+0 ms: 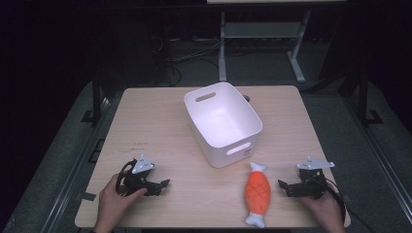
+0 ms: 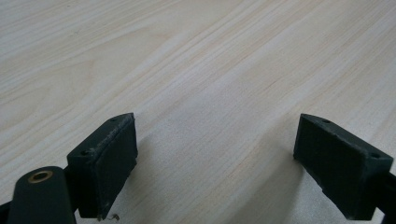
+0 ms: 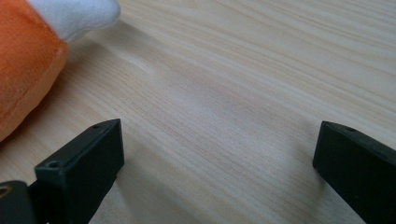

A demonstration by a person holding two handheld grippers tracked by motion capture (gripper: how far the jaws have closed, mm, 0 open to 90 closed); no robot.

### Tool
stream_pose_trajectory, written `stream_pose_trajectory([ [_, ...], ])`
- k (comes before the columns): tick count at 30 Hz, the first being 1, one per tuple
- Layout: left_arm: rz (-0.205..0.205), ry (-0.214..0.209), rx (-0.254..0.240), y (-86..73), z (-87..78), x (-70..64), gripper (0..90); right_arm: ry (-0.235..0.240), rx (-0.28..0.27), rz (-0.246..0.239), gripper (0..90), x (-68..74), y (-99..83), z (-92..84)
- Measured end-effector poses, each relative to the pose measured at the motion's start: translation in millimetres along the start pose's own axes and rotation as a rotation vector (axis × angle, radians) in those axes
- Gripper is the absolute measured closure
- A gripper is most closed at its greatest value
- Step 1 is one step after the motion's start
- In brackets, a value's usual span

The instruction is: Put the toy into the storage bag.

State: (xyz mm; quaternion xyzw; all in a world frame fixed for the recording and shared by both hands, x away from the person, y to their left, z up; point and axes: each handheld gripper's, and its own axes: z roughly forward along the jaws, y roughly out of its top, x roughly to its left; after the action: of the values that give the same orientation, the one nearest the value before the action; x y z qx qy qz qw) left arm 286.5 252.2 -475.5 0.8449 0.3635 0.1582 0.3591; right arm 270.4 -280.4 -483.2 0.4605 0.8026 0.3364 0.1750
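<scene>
An orange plush toy shaped like a drumstick, with white ends, lies flat on the pale wooden desk near its front edge, its long axis running roughly front to back. Just to its right sits the right tool, held in a person's hand and resting low on the desk, its tips pointing toward the toy but not touching it. In the right gripper view the toy's orange body lies at the upper left, beyond the two black jaws, which stand wide apart with only bare wood between them. Behind the toy, a little to its left, stands a white plastic bin with cut-out handles. Well apart, at the desk's front left, the left tool rests in the other hand, its jaws also spread wide over bare wood, holding nothing.
</scene>
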Motion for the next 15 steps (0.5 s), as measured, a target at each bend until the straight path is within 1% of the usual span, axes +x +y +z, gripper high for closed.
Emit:
stream_pose_trajectory([
  [5,0.0,0.0,0.0,0.0,0.0,0.0,12.6,0.001,-0.001,-0.001,2.2,-0.1,-0.1,-0.2],
  [6,-0.001,0.0,-0.001,0.0,0.1,0.0,12.6,0.004,-0.006,-0.004,7.2,-1.1,-0.3,-1.7],
  [7,-0.001,0.0,-0.001,0.0,0.1,0.0,12.6,0.004,-0.006,-0.004,7.2,-1.1,-0.3,-1.7],
  [9,0.0,0.0,0.0,0.0,0.0,0.1,12.6,0.006,0.002,-0.006,13.3,-2.0,0.5,-4.4],
  [11,0.0,0.0,0.0,0.0,0.0,0.1,12.6,0.01,0.018,-0.005,14.9,-3.1,1.6,-7.0],
  [12,0.0,0.001,0.0,-0.1,-0.1,0.0,12.7,0.008,0.033,-0.007,21.2,-3.5,3.4,-9.5],
  [13,0.0,0.001,0.0,-0.1,-0.1,0.0,12.7,0.008,0.033,-0.007,21.2,-3.5,3.4,-9.5],
  [14,0.0,0.001,0.0,-0.1,-0.1,0.0,12.7,0.009,0.03,-0.008,26.4,-3.9,5.5,-11.3],
  [15,0.0,0.001,0.0,-0.1,-0.1,0.0,12.7,0.009,0.03,-0.008,26.4,-3.9,5.5,-11.3],
])
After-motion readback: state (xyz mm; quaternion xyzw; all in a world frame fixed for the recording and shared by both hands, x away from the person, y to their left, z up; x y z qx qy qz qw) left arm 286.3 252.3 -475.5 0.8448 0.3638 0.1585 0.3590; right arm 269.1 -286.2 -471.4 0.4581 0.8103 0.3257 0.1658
